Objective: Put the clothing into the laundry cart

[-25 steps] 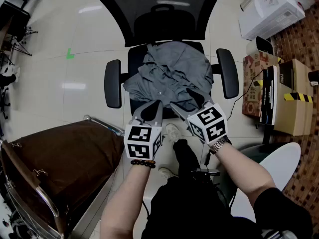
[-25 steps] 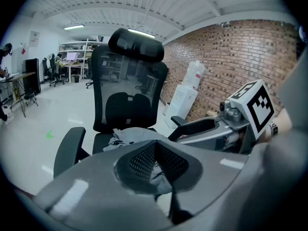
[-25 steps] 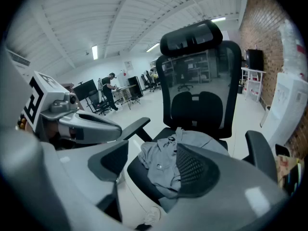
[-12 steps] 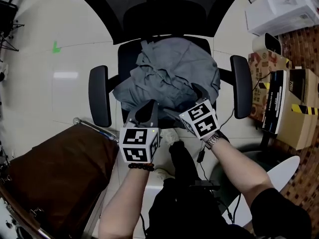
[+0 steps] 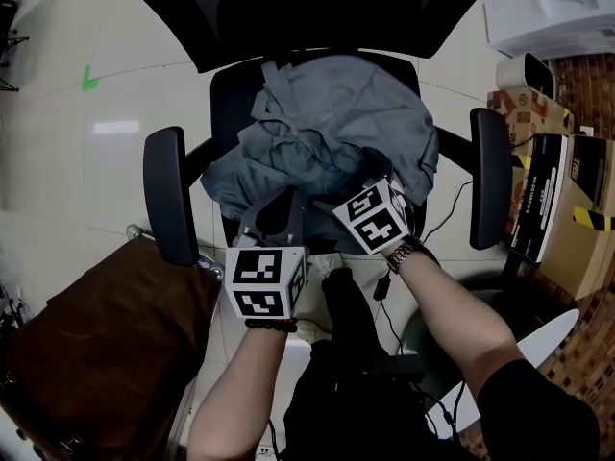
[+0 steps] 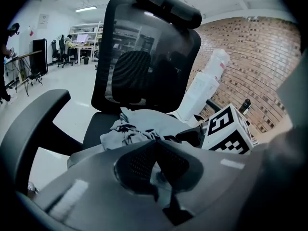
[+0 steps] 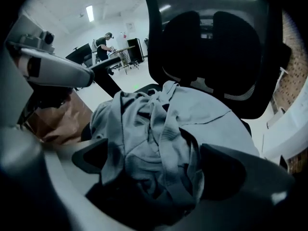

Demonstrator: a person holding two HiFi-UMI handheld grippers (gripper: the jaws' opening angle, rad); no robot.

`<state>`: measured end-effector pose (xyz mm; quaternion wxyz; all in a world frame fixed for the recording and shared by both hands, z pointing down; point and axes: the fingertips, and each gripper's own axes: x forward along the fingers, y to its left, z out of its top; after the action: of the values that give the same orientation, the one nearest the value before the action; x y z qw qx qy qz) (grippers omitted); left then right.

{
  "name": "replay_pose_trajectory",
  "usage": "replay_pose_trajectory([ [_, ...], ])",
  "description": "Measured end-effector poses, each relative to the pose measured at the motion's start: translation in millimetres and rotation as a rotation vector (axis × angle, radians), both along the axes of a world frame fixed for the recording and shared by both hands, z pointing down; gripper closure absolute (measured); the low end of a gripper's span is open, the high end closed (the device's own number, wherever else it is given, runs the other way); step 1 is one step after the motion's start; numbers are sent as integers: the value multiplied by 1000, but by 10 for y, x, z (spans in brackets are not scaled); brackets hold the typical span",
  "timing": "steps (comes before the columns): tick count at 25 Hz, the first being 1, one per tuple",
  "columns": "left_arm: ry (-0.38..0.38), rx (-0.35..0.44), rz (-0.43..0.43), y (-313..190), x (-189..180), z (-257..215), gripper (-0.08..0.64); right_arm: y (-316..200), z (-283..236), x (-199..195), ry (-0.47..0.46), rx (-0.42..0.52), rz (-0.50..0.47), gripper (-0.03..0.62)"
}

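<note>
A crumpled grey shirt [image 5: 336, 113] lies on the seat of a black office chair [image 5: 163, 195]. My right gripper [image 5: 377, 169] is pushed into the near right of the heap. In the right gripper view its jaws are opening wide, with folds of the shirt [image 7: 159, 124] lying between the pads [image 7: 91, 160] and not pressed by them. My left gripper [image 5: 279, 205] sits at the front edge of the shirt. Its tips [image 6: 155, 142] meet, and I cannot see cloth pinched between them. The laundry cart [image 5: 96, 344], lined with a brown bag, stands at the lower left.
The chair's armrests [image 5: 490, 176] flank the seat and its tall back [image 6: 144, 57] rises behind. Cardboard boxes [image 5: 567, 200] and a white appliance [image 5: 553, 8] stand at the right. A white round base [image 5: 538, 344] is at the lower right.
Both grippers have come forward to the chair. The right one has gone into the shirt heap and its jaws have spread. The left one stays shut at the shirt's front edge.
</note>
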<state>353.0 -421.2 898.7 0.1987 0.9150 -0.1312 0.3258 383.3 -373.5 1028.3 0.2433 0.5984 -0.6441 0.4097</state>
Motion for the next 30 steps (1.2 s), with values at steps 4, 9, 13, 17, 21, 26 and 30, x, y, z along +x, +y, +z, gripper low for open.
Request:
replay_pose_trajectory([
  [4,2,4,-1,-24,46,198,557,-15,429,41,53,-61,-54,2],
  [9,-10,-10,-5,-46,62,413,557,-58,737,5,50,-118,-94,2],
  [13,-19,-16,-8,-76,74,541,557,-76,942,-26,21,-165,-99,2],
  [17,-20,-19,-22,-120,58,622,557,-103,1002,-4,15,-172,-93,10],
  [21,-33,-16,-21,-101,2,654,557,-119,944,18,30,-150,-88,146],
  [26,-35,-7,-21,-49,-42,579,557,-115,843,-34,5,-129,-54,426],
  [30,-27,7,-27,-59,-81,416,557,-89,670,-42,30,-118,-35,475],
])
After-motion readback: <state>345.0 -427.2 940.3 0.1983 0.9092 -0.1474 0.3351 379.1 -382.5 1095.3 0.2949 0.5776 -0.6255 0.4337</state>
